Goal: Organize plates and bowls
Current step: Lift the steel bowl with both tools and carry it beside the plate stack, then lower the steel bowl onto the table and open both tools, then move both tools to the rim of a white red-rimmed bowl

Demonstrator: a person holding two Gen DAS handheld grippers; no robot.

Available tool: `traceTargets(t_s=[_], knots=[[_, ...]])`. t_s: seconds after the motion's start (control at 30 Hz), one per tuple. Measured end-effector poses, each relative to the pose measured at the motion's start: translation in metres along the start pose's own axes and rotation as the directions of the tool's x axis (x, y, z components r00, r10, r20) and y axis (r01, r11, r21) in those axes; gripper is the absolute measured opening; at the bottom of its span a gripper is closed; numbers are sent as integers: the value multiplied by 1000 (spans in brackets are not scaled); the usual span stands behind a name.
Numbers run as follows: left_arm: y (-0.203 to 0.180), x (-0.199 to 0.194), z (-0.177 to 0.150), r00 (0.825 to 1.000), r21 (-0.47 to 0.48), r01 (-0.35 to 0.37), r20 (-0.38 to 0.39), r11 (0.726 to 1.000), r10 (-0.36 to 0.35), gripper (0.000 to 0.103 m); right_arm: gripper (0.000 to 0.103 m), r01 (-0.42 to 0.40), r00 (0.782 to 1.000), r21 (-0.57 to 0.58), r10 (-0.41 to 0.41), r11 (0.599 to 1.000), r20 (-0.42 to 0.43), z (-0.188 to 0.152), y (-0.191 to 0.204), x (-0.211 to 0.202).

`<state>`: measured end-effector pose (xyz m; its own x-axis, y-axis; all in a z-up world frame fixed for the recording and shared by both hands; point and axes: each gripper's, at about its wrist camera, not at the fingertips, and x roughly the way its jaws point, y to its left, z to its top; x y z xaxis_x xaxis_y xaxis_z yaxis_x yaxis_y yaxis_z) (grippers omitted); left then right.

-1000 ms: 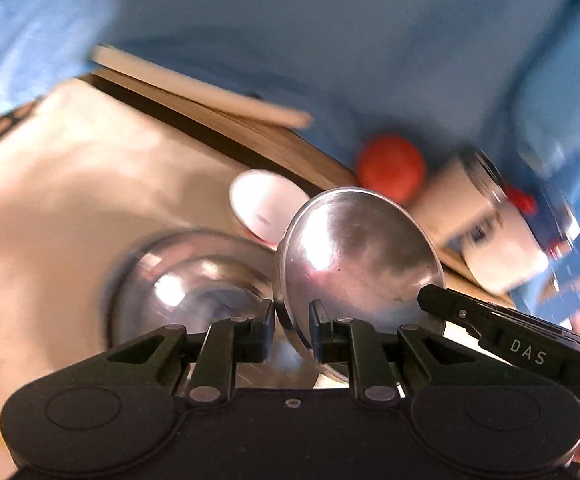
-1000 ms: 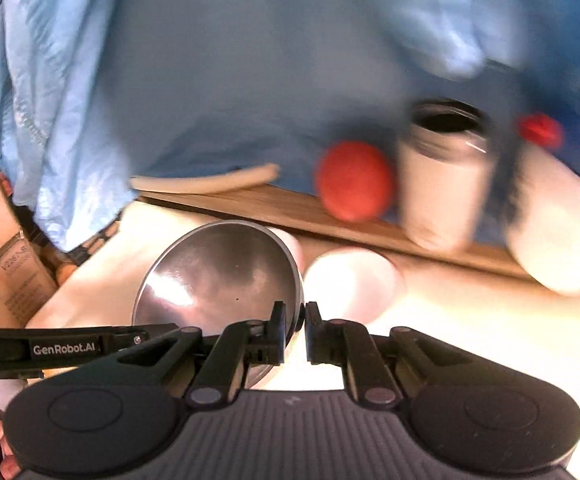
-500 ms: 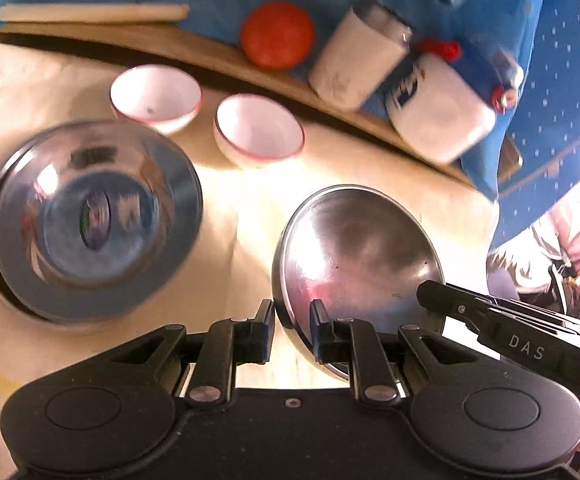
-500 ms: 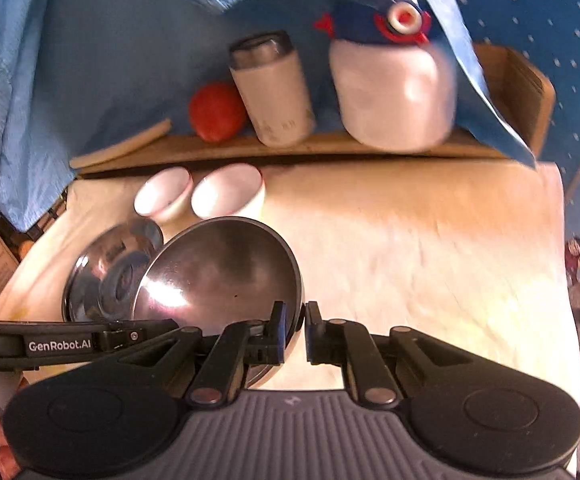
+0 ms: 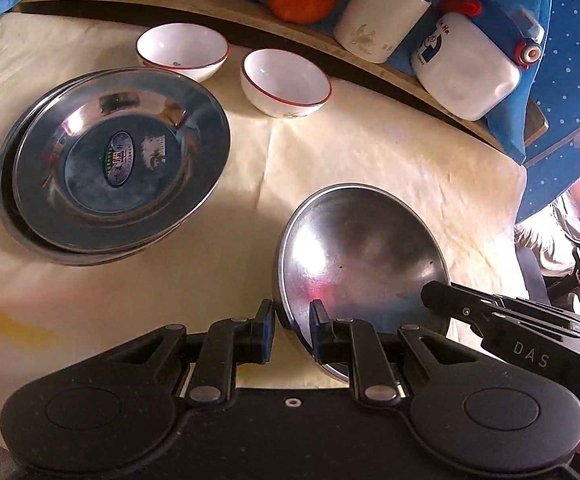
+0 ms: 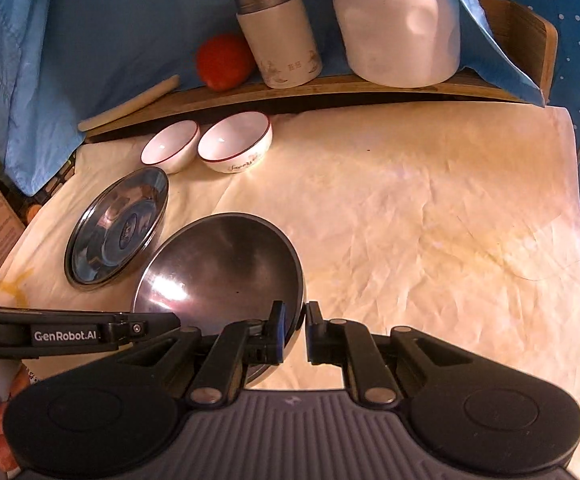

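- Both claws on one steel bowl [image 5: 360, 256]: left claw [image 5: 292, 312] pinches the near-left rim, one finger inside, one outside; right claw [image 6: 293, 317] does the same on the rim's right side. Both closed on the bowl.
- Change vs 1 s ago: both views were tipped up at the blue cloth and blurred. Now they look down on the desk [image 6: 430, 208] and are sharp, so the fast swing is over. Grip on the bowl looks the same throughout.
- Bowl reads as lifted and tilted, hollow side to the cameras, over the near-middle of the desk. Can't tell if its low edge touches the cloth.
- Steel plates [image 5: 117, 156]: two stacked, left of the bowl, apart from it. Sticker on the top one.
- Two white bowls [image 5: 285, 80], red-rimmed, side by side behind the plates, not nested.
- Back shelf [image 6: 330, 84]: orange ball [image 6: 223, 60], white tumbler [image 6: 279, 42], white jug [image 6: 402, 40], pale stick [image 6: 129, 106]. Not part of the job.
- Meaning: plates seem sorted already; the steel bowl is mid-carry and now has a clear view of a drop spot.
- Next, prob: set it down flat near the other bowls, then nest the white pair.
- Risk: slick rim held at two points; if the claws release unevenly it could tip or clang.
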<state>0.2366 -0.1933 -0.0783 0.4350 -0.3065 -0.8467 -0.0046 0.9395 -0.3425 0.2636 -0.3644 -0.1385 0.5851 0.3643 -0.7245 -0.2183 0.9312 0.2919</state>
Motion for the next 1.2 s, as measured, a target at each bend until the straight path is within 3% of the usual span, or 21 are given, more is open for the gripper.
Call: traceTargets(t_s=[0.3,0.43,0.53,0.6,0.67,0.8,0.97,1.2], knots=[[1,5,2,1000,8,1,5,1000,-1,19,13,-9,1000,9,9,1000,8,1,-1,1],[1,1,4,1000,20,-2,1,1000,2,23,22,-23,1000,23,23,999,13,0,-1,1],[4,-3,8,1000,30,-15,4,999,15,33,24,-19,1000,33,18,999,18,-1,1,0],[8,-8,13,1000,37,-23,9,999,23,42,30,-13,999,41,12,999,31,-1,2,-2],[12,-11,20,999,52,-31,17,998,30,50,43,-1,999,48,-1,999,46,-1,2,-5],[18,-18,31,999,73,-21,34,997,19,67,53,28,997,58,-33,998,74,5,2,-10],[25,-27,50,997,94,-17,74,995,10,77,70,49,992,60,-56,997,110,17,7,-14],[49,-37,83,990,66,-38,137,997,29,90,86,34,986,53,-42,998,161,37,29,-9]])
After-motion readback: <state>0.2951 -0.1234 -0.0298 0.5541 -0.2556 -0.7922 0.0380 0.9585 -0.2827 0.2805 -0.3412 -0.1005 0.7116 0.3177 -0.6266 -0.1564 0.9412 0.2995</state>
